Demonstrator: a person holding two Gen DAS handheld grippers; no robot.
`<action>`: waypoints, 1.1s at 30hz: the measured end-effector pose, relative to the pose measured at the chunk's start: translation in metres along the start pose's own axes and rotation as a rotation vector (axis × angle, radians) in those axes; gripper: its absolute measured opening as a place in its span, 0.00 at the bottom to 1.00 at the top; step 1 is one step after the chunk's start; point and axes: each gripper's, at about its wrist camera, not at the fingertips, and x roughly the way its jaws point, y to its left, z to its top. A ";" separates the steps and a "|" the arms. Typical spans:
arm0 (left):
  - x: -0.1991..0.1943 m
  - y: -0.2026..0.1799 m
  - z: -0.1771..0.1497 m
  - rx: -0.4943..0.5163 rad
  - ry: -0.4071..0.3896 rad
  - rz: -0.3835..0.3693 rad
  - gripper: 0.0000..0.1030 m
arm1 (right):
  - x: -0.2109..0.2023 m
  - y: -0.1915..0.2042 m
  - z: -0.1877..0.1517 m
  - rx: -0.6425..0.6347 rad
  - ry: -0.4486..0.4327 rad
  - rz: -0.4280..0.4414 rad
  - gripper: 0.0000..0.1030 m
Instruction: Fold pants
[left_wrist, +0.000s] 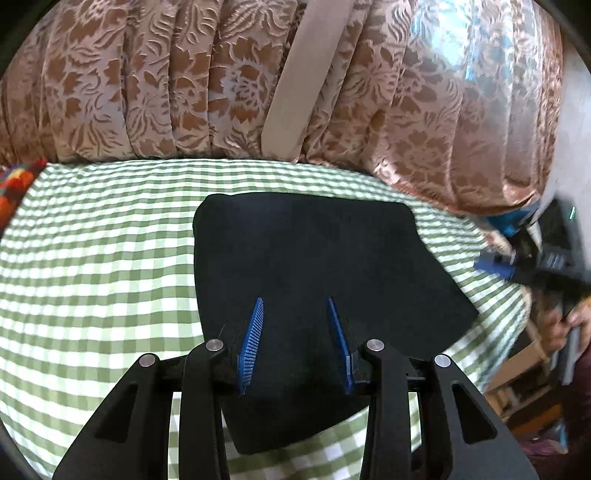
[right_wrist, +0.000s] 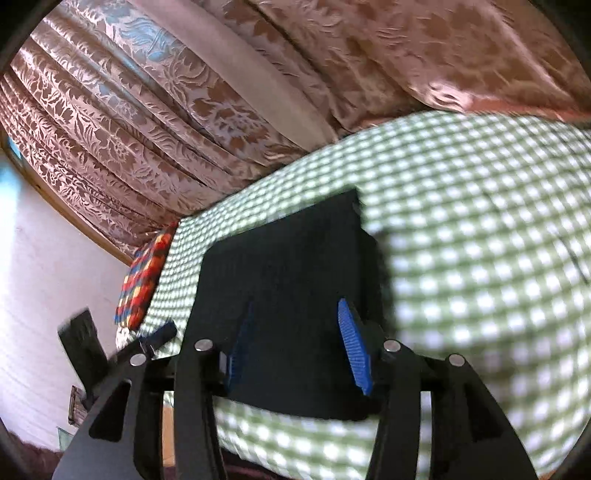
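The pants (left_wrist: 310, 266) lie folded into a compact dark rectangle on the green-and-white checked cloth (left_wrist: 96, 266) that covers the surface, with 1 long edge running toward the patterned brown curtain (left_wrist: 155, 85) behind; in the left wrist view the left gripper (left_wrist: 295, 306) hangs over the near part of the pants with its 2 blue-ribbed fingers (left_wrist: 253, 339) spread well apart and nothing between them but the dark fabric below, though whether the tips touch it cannot be told; the right gripper (left_wrist: 517, 264) shows at the right edge of that view, blurred, beside the pants' right edge, with the person's hand (left_wrist: 576, 325) behind it; in the right wrist view the right gripper (right_wrist: 295, 310) is tilted, its 2 blue fingers (right_wrist: 354, 347) likewise wide apart and holding nothing, the folded pants (right_wrist: 291, 280) seen between and beyond them on the checked cloth (right_wrist: 480, 240); a multicoloured red, orange and blue patterned fabric (right_wrist: 146, 273) lies at the far-left end of the cloth near the curtain (right_wrist: 122, 122); no container is in view; a pale band (left_wrist: 306, 74) runs diagonally across the curtain
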 end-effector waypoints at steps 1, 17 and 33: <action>0.004 -0.001 -0.002 0.014 0.007 0.018 0.34 | 0.013 0.007 0.009 -0.004 -0.003 -0.010 0.51; 0.030 -0.012 -0.018 0.069 0.065 0.146 0.35 | 0.103 -0.036 0.027 0.003 0.013 -0.253 0.55; 0.021 -0.012 -0.018 0.056 0.049 0.161 0.49 | 0.052 -0.035 0.016 0.059 -0.019 -0.177 0.58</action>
